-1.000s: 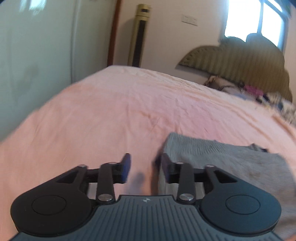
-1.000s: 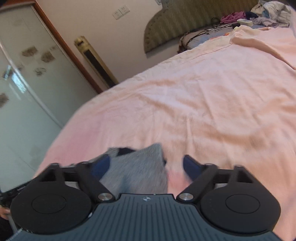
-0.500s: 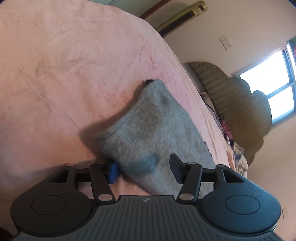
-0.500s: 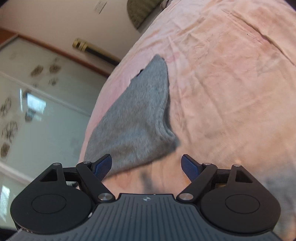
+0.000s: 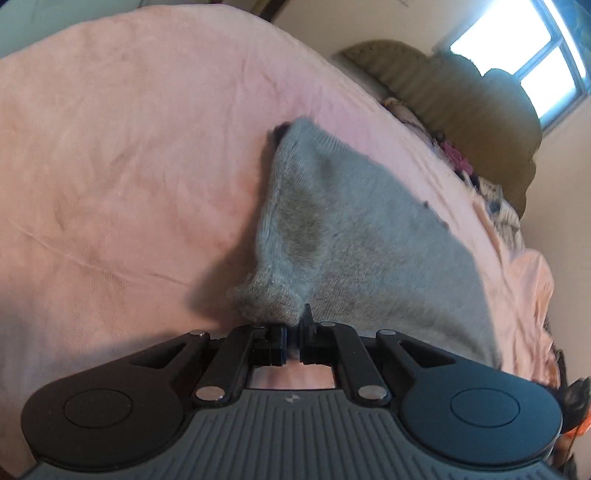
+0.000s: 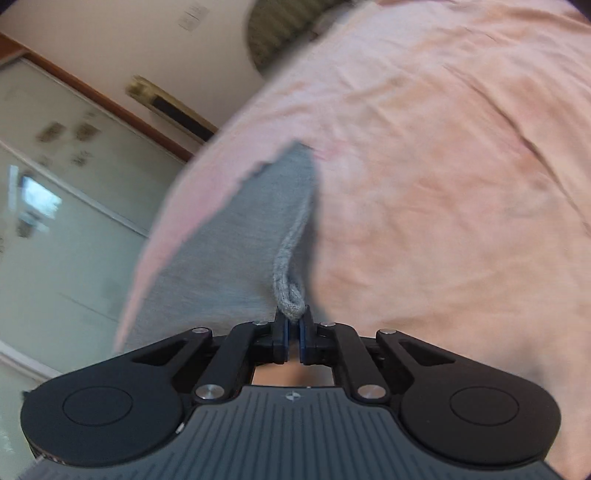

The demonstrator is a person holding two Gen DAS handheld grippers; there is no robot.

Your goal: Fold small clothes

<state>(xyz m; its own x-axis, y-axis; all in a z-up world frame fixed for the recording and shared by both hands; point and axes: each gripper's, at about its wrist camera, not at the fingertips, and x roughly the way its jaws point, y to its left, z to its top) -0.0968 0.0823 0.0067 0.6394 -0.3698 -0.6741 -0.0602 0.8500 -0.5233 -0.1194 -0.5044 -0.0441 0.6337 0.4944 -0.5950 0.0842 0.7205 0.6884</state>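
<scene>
Left gripper (image 5: 293,325) & right gripper (image 6: 293,321) just closed, each pinching a near corner of grey knit garment (image 5: 351,229), lying on pink bedsheet (image 5: 129,166), corners lifted a bit.

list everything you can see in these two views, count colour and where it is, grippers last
grey knit garment: 1, grey, lying on the bed, two near corners pinched up
bedsheet: 1, pink, covers the bed under the garment
headboard: 1, olive padded, far end of the bed
heap of clothes: 1 heap, mixed colours, by the headboard
window: 1, bright, above the headboard
tall unit: 1, gold and black, against the wall
glass panel door: 1, frosted pale green, wood-framed
wall socket: 1, white, on the wall
left gripper: 1, black, shut on a garment corner, jaws just closed
right gripper: 1, black with blue pads, shut on the rolled garment edge, jaws just closed
</scene>
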